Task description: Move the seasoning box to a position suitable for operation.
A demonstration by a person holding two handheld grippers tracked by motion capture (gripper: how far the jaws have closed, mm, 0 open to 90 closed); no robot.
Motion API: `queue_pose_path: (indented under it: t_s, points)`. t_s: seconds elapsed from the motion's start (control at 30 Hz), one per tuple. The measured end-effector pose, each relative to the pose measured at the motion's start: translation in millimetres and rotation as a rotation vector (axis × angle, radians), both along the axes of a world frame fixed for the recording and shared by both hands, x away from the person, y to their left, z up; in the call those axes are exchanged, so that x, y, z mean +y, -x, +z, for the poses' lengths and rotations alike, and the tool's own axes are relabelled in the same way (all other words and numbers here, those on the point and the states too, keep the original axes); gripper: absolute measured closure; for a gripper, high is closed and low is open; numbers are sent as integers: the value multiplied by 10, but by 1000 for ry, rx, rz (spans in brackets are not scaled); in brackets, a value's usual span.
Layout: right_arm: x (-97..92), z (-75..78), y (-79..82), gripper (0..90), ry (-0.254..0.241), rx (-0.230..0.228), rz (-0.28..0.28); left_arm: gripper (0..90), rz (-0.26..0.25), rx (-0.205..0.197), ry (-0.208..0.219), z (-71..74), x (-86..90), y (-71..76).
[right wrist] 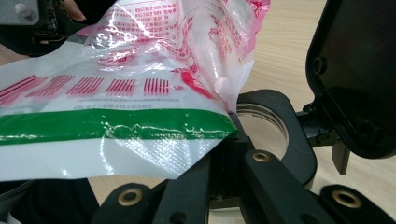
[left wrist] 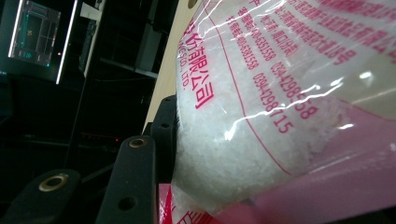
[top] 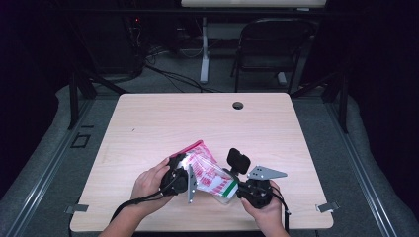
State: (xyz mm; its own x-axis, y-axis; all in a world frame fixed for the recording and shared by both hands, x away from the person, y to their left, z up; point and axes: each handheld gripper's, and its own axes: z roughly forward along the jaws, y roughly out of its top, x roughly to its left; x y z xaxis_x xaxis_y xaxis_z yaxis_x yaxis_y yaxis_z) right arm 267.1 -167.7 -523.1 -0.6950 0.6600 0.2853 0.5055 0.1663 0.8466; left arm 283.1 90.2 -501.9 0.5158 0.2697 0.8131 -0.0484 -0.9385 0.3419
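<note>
Table (top: pixel 276 128) evenly lit from overhead; surroundings dark toward 9 and 3 o'clock. High view soft, low detail. White glare streaks on bag (left wrist: pixel 280 93) film. Gripper views: near jaws blurred, background at 10 o'clock dim.

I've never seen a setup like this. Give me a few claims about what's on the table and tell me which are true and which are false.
1. The left gripper grips a bag of white grains. True.
2. The bag's print is blue. False: it is red, with a green stripe.
3. The jar has its black lid flipped open. True.
4. The table is glass. False: it is pale wood.
5. A chair stands beyond the table. True.
</note>
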Motion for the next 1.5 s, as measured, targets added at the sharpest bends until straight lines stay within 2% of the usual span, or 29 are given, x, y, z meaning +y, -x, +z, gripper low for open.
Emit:
queue_pose_path:
  t_s: [0.13, 0.27, 0.37, 0.57, 0.7, 0.8, 0.9, 0.93, 1.07, 1.27, 1.5]
  points:
    - [8, 0, 7, 900, -3, -3, 3, 607, -6, 17, -27, 35, 3, 0]
    - [7, 17, 24, 900, -4, -13, 5, 610, -12, 36, -34, 69, 6, 0]
    - [-3, 41, 35, 898, 0, -29, 5, 611, -18, 33, -42, 87, 5, 2]
    - [-10, 83, 55, 794, -5, -40, -1, 614, -21, 40, -68, 114, -3, -5]
    - [17, 141, 83, 724, 49, -82, -6, 615, -14, 48, -79, 138, -7, 7]
    - [37, 164, 104, 673, 72, -105, -14, 616, -13, 53, -88, 148, -17, 15]
    - [42, 185, 119, 672, 98, -122, -15, 617, -12, 53, -95, 157, -22, 14]
    - [43, 186, 120, 672, 89, -123, -13, 617, -17, 50, -93, 160, -25, 6]
    - [34, 192, 118, 679, 75, -124, -13, 618, -13, 47, -100, 170, -36, -8]
    - [15, 213, 134, 823, 73, -135, -8, 621, -19, 41, -106, 182, -63, -13]
    - [-4, 210, 127, 889, 45, -126, 0, 623, -21, 30, -106, 197, -78, -11]
